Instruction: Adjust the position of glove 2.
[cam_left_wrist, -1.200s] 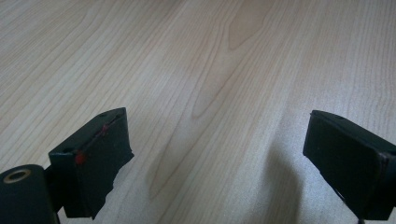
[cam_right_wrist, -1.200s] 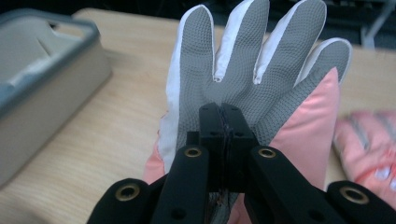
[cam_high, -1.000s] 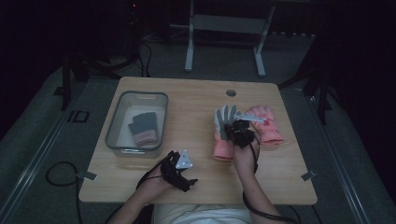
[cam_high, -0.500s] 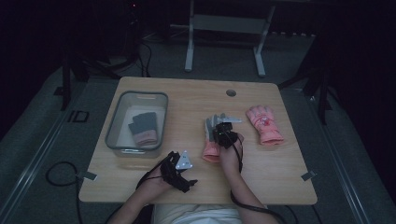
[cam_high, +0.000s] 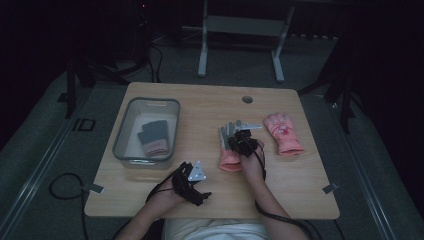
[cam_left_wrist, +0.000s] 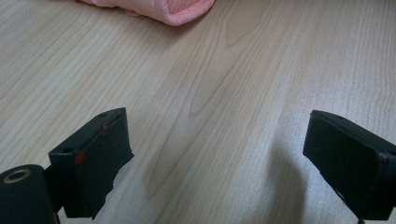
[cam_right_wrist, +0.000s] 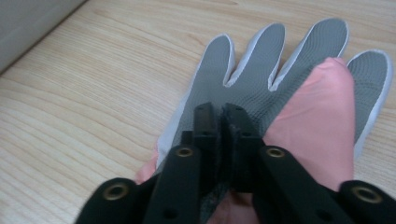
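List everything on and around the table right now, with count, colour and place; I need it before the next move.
Glove, palm up: 1, pink with grey palm, table centre, pinched by the right gripper.
Second glove: 1, pink, lying flat to its right.
Bin: 1, clear with grey rim, table left.
Glove in the bin: 1, dark grey with pink cuff.
Table: 1, light wood, a round hole near the far edge.
Metal stand: 1, grey, on the floor beyond the table.
Left gripper: black, jaws apart over bare wood.
Right gripper: black, jaws near-closed on glove fabric.
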